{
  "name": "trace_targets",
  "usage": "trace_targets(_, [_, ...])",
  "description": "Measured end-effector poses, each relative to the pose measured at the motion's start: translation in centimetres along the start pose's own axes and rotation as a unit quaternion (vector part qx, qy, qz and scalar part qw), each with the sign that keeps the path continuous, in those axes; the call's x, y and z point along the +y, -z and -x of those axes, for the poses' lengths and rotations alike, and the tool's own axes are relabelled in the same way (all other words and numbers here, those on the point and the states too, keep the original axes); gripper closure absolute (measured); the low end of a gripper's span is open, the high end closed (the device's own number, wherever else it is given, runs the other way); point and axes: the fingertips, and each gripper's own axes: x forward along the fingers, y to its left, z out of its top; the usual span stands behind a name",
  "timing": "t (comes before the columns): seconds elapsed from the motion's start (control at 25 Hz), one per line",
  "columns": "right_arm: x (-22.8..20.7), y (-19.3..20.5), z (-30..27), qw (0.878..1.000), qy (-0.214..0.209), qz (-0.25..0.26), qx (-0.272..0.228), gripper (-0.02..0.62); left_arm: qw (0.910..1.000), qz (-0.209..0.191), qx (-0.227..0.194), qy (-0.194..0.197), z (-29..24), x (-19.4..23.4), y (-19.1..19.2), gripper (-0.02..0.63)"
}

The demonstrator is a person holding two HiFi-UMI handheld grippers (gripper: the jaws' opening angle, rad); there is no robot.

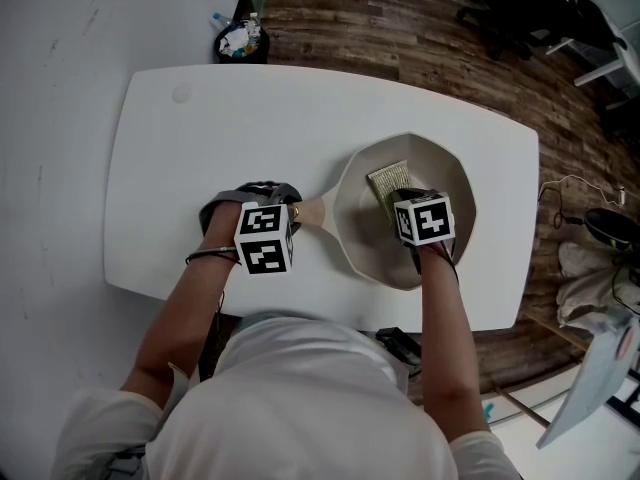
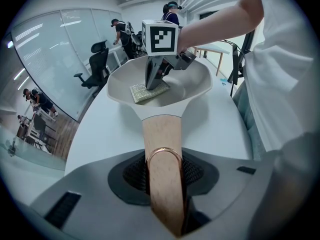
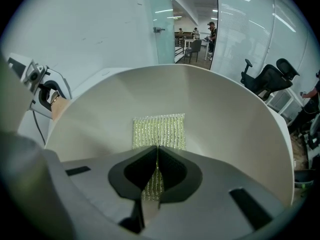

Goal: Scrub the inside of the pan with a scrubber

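Note:
A cream pan (image 1: 440,173) sits on the white table (image 1: 200,148), its pale wooden handle (image 1: 310,211) pointing left. My left gripper (image 1: 285,208) is shut on that handle (image 2: 162,154), whose copper hanging ring shows between the pads. Inside the pan lies a yellow-green scrubber (image 1: 388,181), flat against the pan floor. My right gripper (image 1: 405,213) is shut on the scrubber's near edge (image 3: 159,131) and points steeply down into the pan (image 3: 240,124). In the left gripper view the right gripper (image 2: 152,79) stands over the scrubber (image 2: 149,91) in the pan (image 2: 195,81).
The table's front edge (image 1: 300,313) runs just before my body. A waste bin (image 1: 238,41) stands on the wood floor past the far left corner. Office chairs (image 1: 530,8) and cables (image 1: 580,198) are to the right, off the table.

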Motion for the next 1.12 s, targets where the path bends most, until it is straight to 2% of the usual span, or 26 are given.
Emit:
trace_targets(0.24, [-2.0,0.0,0.1,0.999,0.029,-0.018,0.003,0.569,1.0000,0.001,-0.001,-0.001,0.0,0.1,-0.1,0.466])
trace_targets(0.56, [-3.4,0.6,0.4,0.998,0.047,-0.021,0.020,0.569,1.0000,0.001,0.000,-0.001,-0.1,0.0,-0.1,0.468])
trace_targets(1.12, [-5.3,3.1,1.3,0.994,0.068,-0.012,0.088,0.569,1.0000,0.005,-0.003,-0.002,-0.1,0.1,0.0,0.471])
